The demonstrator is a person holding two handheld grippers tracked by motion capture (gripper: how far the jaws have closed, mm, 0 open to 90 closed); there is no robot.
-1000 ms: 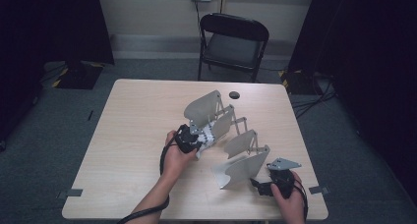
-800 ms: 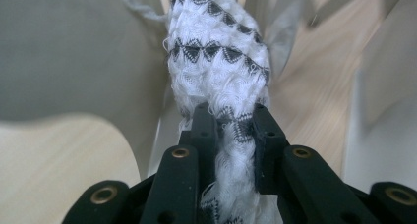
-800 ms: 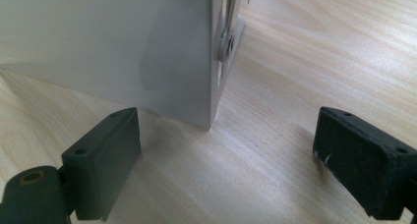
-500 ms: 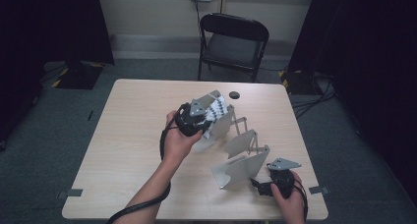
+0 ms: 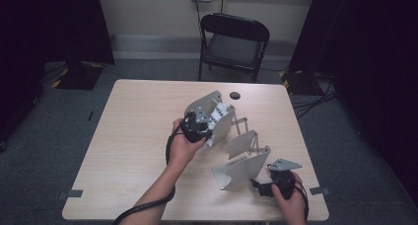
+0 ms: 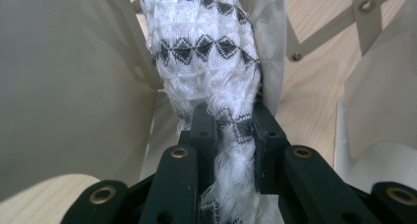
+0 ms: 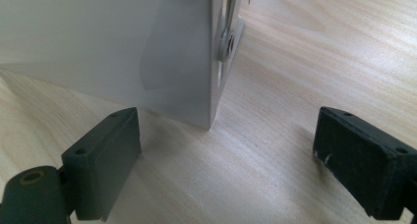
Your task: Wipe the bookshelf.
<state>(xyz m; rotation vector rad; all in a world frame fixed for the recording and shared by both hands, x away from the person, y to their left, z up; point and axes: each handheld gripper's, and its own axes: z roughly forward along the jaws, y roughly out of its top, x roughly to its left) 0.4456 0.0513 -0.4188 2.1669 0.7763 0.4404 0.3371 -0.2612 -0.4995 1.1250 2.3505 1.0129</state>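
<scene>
L gripper [image 5: 209, 129], mid-frame in the high view, has its jaws pinched tight on a white cloth [image 6: 206, 71] w/ black diamond pattern. In the left gripper view the cloth runs straight up from btwn the pads toward the top of the frame, so its long axis lines up w/ the jaws. It's bunched into a rope-like twist and sits in the slot btwn two pale panels of the folding rack [image 5: 241, 158]: one panel at the left of that view, another just behind the cloth to the right. That's the relation that counts, I'd say: cloth in the gap btwn panels, gripper below it in that view, so any feed in or pull out has to go along the slot, not across it.

R gripper [image 5: 270, 188], lower right of the high view, has jaws spread wide w/ nothing btwn them. In the right gripper view a panel corner [image 7: 209, 121] stands on the table [image 7: 305, 62] just ahead of the gap, nearer the left pad [image 7: 105, 150], not touching as far as I can tell. L hand is the one on the cloth; R is well apart from it, near the rack's closest panel.

Materials: cloth is soft, open-knit, frayed-looking at the pinch. Panels look smooth, matte, thin, rigid, joined by flat scissor links w/ rivets. Table is light wood-grain laminate.
</scene>
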